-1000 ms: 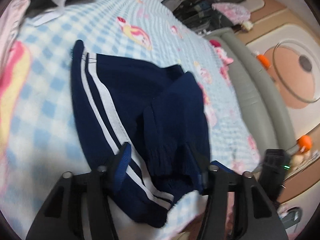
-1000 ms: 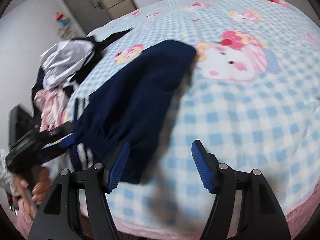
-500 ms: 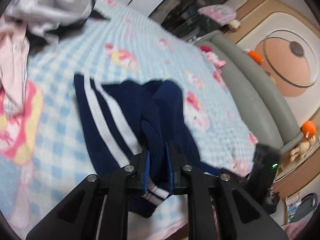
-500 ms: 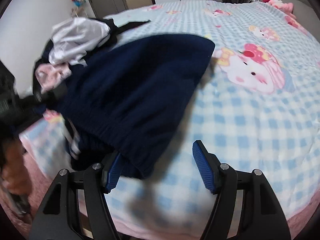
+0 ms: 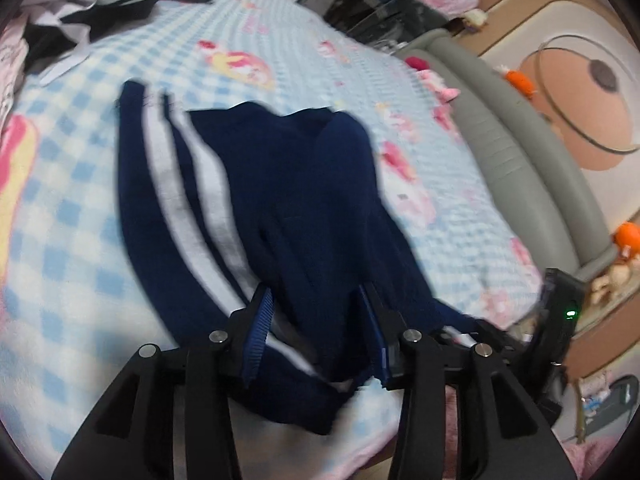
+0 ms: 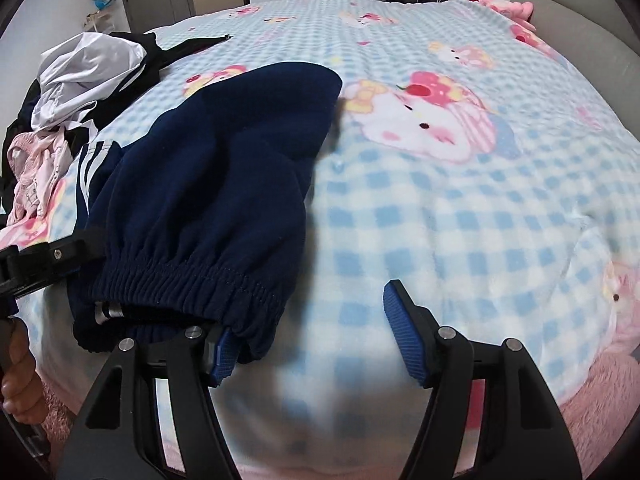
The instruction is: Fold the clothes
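Since half second ago left hand-held gripper let go fabric fold, jaws opening, navy trousers between but unpinched. Right hand-held gripper spread wide, empty, beside trousers waistband. Trousers on bed.

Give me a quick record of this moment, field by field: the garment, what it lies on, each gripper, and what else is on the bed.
garment: navy trousers with white side stripes, partly folded, elastic waistband toward the near edge
surface: blue checked blanket with pink cartoon prints
left gripper: jaws opening, trouser fabric between the pads
right gripper: open, one pad at the waistband, nothing gripped
other items: clothes pile in white, black and pink at the far left of the bed
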`<state>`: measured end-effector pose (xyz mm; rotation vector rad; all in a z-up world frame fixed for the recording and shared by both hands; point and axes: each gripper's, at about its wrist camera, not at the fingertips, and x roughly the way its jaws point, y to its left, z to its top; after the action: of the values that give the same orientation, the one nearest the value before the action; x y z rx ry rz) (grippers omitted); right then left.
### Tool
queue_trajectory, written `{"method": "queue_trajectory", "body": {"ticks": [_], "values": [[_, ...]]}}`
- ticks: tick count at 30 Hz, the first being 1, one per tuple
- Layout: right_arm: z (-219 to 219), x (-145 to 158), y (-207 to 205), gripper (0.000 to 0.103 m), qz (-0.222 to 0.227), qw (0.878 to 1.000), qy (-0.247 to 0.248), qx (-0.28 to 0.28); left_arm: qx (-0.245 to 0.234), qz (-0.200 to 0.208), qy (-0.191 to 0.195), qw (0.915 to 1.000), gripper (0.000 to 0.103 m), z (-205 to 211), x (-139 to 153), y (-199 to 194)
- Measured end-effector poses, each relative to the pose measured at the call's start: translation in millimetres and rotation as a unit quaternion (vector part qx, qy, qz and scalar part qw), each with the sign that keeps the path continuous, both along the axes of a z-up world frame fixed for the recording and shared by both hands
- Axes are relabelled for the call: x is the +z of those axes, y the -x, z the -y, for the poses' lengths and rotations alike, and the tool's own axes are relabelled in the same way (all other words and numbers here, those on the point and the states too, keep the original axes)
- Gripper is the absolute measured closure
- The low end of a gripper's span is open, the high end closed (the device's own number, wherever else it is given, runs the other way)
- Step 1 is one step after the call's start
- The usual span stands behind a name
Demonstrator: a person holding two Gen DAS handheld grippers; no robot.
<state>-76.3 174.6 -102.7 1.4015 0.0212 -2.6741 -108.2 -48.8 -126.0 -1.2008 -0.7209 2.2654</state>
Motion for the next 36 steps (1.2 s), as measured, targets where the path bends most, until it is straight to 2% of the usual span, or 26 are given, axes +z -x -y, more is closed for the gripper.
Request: {"method": "queue_trajectory", "body": {"ticks": [3, 6, 9, 12, 13, 16, 19, 21, 23, 24, 25, 28, 30, 32, 33, 36], "values": [[2, 4, -3, 0.037, -0.005, 0.999, 0.028, 0.026, -0.004, -0.008, -0.029, 0.9995, 0.061, 4, 9, -2], [12, 4, 0, 0.037, -0.009, 0.998, 0.034, 0.06, -0.007, -0.012, -0.082, 0.9965, 0.061, 10, 12, -4], [15, 3, 1, 0.037, -0.023, 0.998, -0.001, 0.052, -0.001, -0.001, -0.062, 0.998, 0.061, 10, 7, -4], [4, 1, 10, 0.039, -0.022, 0.999, -0.028, -0.016, 0.006, 0.026, -0.018, 0.9995, 0.057, 7, -6, -3], [-4, 0, 11, 0.039, -0.018, 0.999, -0.023, -0.033, 0.008, 0.035, -0.006, 0.9993, 0.057, 8, -11, -3], [-26, -1, 10, 0.038, -0.008, 0.998, -0.007, -0.066, 0.031, 0.022, -0.017, 0.9991, 0.056, 19, -1, -10], [-24, 10, 2, 0.038, -0.032, 0.999, -0.001, -0.039, 0.066, -0.005, -0.009, 0.9977, 0.056, 32, 14, -17], [-10, 21, -2, 0.038, -0.059, 0.998, -0.015, 0.002, 0.062, 0.001, -0.008, 0.998, 0.056, 34, 14, -16], [6, 18, 4, 0.037, -0.062, 0.997, -0.043, 0.031, 0.073, 0.024, 0.041, 0.9962, 0.057, 31, 7, -14], [14, 16, 8, 0.037, -0.063, 0.995, -0.058, 0.044, 0.084, 0.037, 0.077, 0.9927, 0.057, 28, 3, -14], [16, 11, 12, 0.039, -0.057, 0.995, -0.063, 0.044, 0.096, 0.049, 0.095, 0.9896, 0.057, 26, -2, -16], [1, -1, 22, 0.056, -0.024, 0.999, -0.036, 0.005, 0.089, 0.072, 0.084, 0.9899, 0.055, 26, -13, -20], [-19, 2, 18, 0.062, -0.029, 0.999, -0.014, -0.033, 0.085, 0.078, 0.118, 0.9862, 0.056, 20, -19, -17], [-41, 12, 9, 0.061, -0.047, 0.996, 0.004, -0.071, 0.081, 0.083, 0.126, 0.9853, 0.054, 17, -23, -14], [-53, 16, 7, 0.059, -0.047, 0.994, 0.03, -0.089, 0.081, 0.084, 0.124, 0.9854, 0.054, 17, -23, -13], [-90, 24, -3, 0.048, -0.041, 0.983, 0.096, -0.15, 0.078, 0.078, 0.118, 0.9869, 0.053, 16, -22, -14]]}}
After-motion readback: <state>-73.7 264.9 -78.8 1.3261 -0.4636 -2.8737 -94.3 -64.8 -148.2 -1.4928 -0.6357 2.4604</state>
